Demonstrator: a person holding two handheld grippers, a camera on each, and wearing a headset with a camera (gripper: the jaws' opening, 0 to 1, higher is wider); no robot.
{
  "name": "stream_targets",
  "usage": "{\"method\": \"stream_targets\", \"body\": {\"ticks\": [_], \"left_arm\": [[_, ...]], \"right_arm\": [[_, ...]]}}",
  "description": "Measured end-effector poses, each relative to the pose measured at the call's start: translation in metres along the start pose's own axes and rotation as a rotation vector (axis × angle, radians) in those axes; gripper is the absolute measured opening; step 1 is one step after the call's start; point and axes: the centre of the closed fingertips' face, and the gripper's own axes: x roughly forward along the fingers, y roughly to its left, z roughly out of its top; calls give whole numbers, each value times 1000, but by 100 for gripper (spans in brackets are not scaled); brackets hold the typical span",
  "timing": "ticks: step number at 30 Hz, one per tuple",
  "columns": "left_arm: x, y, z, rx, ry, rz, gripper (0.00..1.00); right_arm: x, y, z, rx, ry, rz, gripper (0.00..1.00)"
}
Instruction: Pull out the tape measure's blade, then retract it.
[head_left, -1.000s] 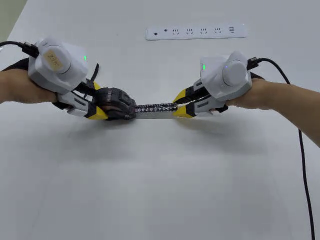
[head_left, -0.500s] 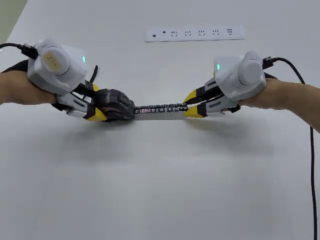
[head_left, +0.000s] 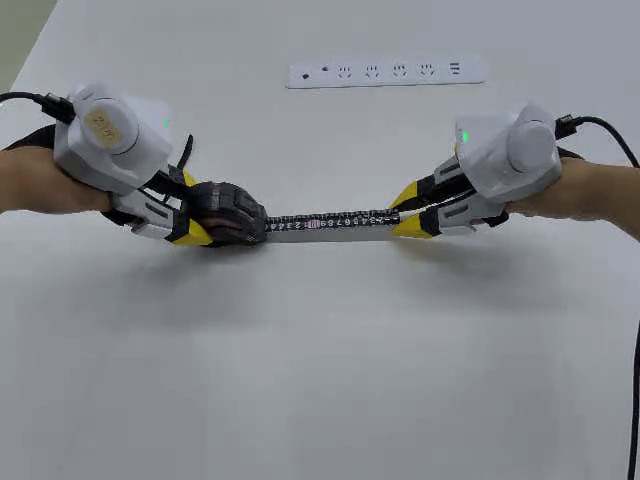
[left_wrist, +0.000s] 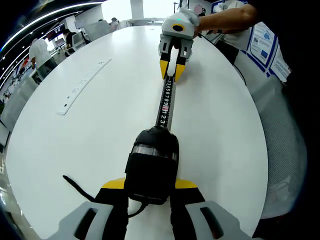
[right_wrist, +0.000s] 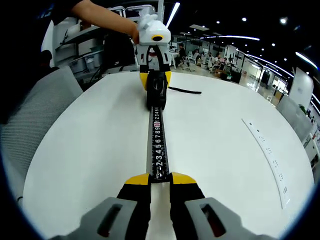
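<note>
While the left gripper (head_left: 200, 226) clamps the black tape measure (head_left: 228, 211) on the white table (head_left: 320, 360), the right gripper (head_left: 409, 211) pinches the tip of the blade (head_left: 332, 221), stretched straight between the two. A power strip (head_left: 385, 72) lies well behind.

Bright, even overhead light on my feed, so the white table (head_left: 320, 380) only gets soft shadows on the near side of the left gripper (head_left: 200, 208) and right gripper (head_left: 405, 212). Head view's sharp; gripper views bow at the edges (fisheye), ceiling lights (right_wrist: 240, 37) streak far off.
</note>
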Motion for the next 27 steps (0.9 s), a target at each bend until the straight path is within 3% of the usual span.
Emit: {"method": "stream_targets", "body": {"ticks": [27], "left_arm": [[-1, -1, 0, -3, 3, -1, 29]], "right_arm": [[-37, -3, -35, 12, 65, -18, 12]]}}
